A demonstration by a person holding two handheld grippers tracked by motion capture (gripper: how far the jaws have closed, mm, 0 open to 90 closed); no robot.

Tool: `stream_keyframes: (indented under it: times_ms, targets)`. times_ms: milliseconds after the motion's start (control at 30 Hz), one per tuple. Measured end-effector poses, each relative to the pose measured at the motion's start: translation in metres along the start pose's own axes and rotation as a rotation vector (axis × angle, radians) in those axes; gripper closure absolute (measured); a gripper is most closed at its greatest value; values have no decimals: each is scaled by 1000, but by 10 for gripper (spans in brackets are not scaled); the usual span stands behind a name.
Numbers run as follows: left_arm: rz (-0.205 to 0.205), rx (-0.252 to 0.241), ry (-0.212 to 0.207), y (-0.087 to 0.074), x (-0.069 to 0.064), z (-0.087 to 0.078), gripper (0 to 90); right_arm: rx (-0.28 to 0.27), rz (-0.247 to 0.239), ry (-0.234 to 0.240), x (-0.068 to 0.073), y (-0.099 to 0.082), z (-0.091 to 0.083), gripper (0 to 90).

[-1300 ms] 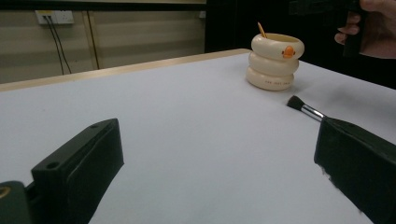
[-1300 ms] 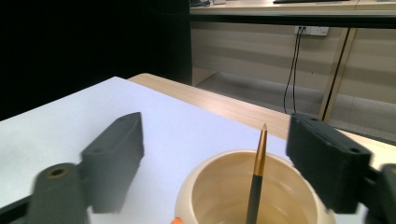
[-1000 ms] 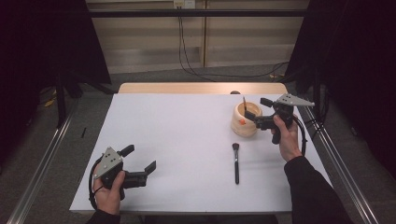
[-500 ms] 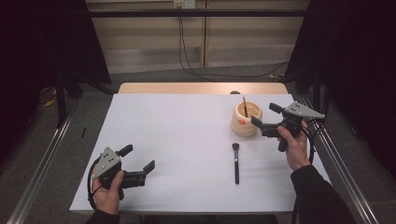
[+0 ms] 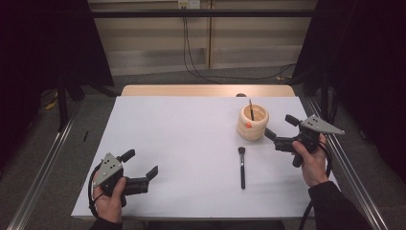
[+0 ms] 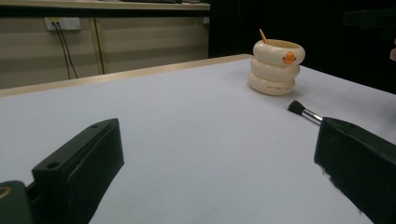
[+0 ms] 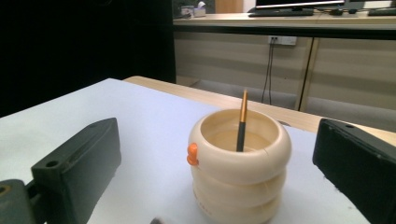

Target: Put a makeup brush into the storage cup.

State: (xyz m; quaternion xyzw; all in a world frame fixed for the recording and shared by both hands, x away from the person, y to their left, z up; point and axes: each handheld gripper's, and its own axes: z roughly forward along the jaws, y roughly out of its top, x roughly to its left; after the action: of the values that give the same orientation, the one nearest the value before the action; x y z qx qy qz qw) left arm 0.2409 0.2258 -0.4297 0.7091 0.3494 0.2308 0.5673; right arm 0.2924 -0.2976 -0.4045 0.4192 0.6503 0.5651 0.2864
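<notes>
A: Where was the right gripper (image 5: 278,128) at that point?

B: Near the right edge of the table (image 5: 182,143), held in the person's right hand (image 5: 310,163). Its jaws stood wide apart with nothing between them, aimed at the cream holder (image 5: 252,122), which sat just beside the jaw tips on the far right part of the table.

A: What did the holder look like from that gripper?

B: In the right gripper view the holder (image 7: 239,163) was made of 3 stacked rings with a small orange knob on its side, and it showed between the 2 black jaws, apart from both. 1 thin brush (image 7: 241,121) with an orange upper shaft and dark lower part stood in it, leaning slightly.

A: And the loose brush?

B: A makeup brush (image 5: 242,165) lay flat on the white table, just nearer than the holder and well toward the right half. Its bristle head pointed to the far edge and its dark handle to the near edge. Neither gripper touched it.

A: The left gripper (image 5: 141,166)?

B: It was held in the left hand (image 5: 109,201) close to the near left corner, jaws spread wide and empty. In the left gripper view the holder (image 6: 276,66) and the bristle end of the makeup brush (image 6: 303,112) showed far off.
</notes>
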Motion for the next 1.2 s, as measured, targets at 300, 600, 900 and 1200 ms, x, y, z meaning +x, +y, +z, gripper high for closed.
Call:
stream_keyframes:
  times_ms: [300,600,900,1200]
  targets:
    - [-10,1,8,-1,1,-3,14,24,-10,-18,6,-12,-21,10]
    - [-13,-8,14,-2,3,-6,14,46,-18,-23,16,-25,-45,11]
    - [-12,-14,17,-2,2,-11,14,73,-12,-35,19,-39,-67,6]
    - [-2,-6,17,-2,1,-11,13,84,-29,-24,22,-44,-72,5]
